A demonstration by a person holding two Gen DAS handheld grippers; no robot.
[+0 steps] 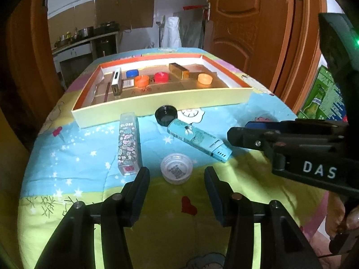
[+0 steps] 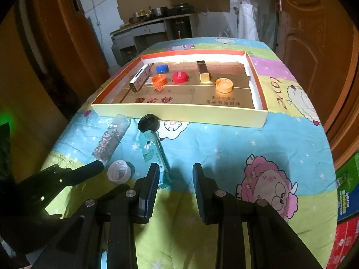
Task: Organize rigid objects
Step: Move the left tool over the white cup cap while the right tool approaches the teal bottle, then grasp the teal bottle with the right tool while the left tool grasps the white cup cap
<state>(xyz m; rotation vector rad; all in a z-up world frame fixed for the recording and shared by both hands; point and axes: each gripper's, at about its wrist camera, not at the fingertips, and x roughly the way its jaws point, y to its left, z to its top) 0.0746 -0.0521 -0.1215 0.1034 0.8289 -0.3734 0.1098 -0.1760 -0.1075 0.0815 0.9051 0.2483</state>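
Worktop point(image 2: 224, 152), covered w/ a cartoon-print cloth, is carrying everything. Biggest item on it is the shallow tray point(image 1: 157, 102), sitting at the far side.

Inside the tray, already sorted as far as I can judge: a silver box point(image 1: 117, 81) lying at the left, a gold box point(image 1: 178, 70) toward the back, plus four caps – blue cap point(image 1: 131, 73), orange cap point(image 1: 141, 81), red cap point(image 1: 162, 77), second orange cap point(image 1: 204, 79) at the right. So approx. six items are looking done.

Four are still lying outside, on the cloth in front of the tray: floral box point(image 1: 129, 144) at left, teal box point(image 1: 198, 139) lying diagonally, black cap point(image 1: 166, 114) touching the tray's near wall and the teal box's far end, clear cap point(image 1: 176, 168) nearest the cameras. Judging by count, task is a bit past halfway.

Left hand-held gripper point(image 1: 177, 179) is hanging wide, nothing held, w/ the clear cap sitting just ahead, between the fingertips' line – prob. next pick. Right hand-held gripper point(image 2: 176, 174) is standing narrower, also empty; its left finger point(image 2: 150, 190) is sitting just beside the teal box's near end, box not between the jaws.
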